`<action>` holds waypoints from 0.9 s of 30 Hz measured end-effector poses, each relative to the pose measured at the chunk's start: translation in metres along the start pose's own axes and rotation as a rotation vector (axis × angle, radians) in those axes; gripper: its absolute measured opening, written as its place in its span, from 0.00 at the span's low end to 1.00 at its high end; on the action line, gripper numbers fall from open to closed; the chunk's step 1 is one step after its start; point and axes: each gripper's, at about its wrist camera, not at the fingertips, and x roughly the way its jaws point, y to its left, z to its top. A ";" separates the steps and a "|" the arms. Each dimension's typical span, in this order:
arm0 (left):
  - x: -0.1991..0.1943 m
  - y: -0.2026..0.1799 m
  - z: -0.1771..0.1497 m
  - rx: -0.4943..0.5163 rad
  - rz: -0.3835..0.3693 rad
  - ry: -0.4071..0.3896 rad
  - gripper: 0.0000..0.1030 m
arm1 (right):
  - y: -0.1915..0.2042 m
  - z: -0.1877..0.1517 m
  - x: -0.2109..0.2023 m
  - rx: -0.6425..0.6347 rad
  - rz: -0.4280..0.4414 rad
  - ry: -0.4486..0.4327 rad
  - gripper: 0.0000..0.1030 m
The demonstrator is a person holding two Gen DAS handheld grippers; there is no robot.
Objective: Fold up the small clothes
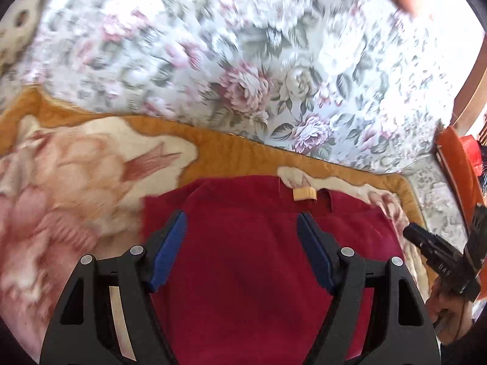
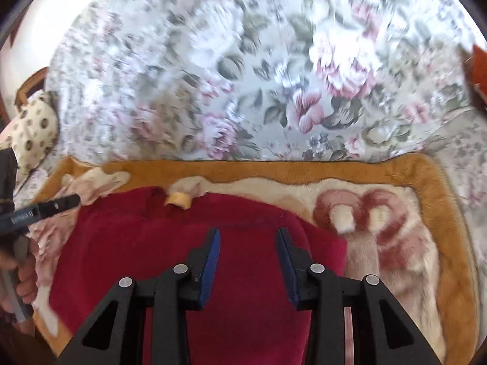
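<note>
A: What fills the upper half of both views?

B: A floral sheet [image 1: 274, 60], blurred. Below it lies a plush blanket [image 1: 76, 182] with an orange border, and on the blanket rests the dark red garment [image 1: 243, 258], in the lower centre of each frame.

A: How do the grippers stand?

B: The left gripper [image 1: 242, 234] hovers above the garment, its blue pads far apart, holding nothing. The right gripper [image 2: 248, 252] is also above the red cloth, its fingers spread and empty.

A: Any small detail?

B: A tan tag [image 2: 179, 199] sits at the garment's upper edge.
</note>
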 end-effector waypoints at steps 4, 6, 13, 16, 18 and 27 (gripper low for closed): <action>-0.044 0.011 -0.050 -0.045 0.006 -0.012 0.73 | 0.029 -0.037 -0.035 -0.076 0.023 -0.024 0.35; -0.056 0.019 -0.082 -0.080 -0.021 -0.008 0.73 | 0.050 -0.049 -0.040 -0.137 0.015 -0.044 0.35; -0.069 0.034 -0.163 -0.217 -0.106 -0.022 0.73 | 0.071 -0.034 0.003 -0.098 0.020 -0.013 0.35; -0.060 0.035 -0.166 -0.230 -0.150 -0.013 0.73 | 0.060 -0.034 0.043 -0.045 -0.027 0.125 0.35; -0.052 0.037 -0.166 -0.239 -0.166 0.001 0.73 | 0.059 -0.039 0.040 -0.041 -0.043 0.105 0.35; -0.033 0.047 -0.148 -0.375 -0.295 -0.083 0.92 | 0.072 -0.096 0.022 -0.137 -0.049 -0.063 0.38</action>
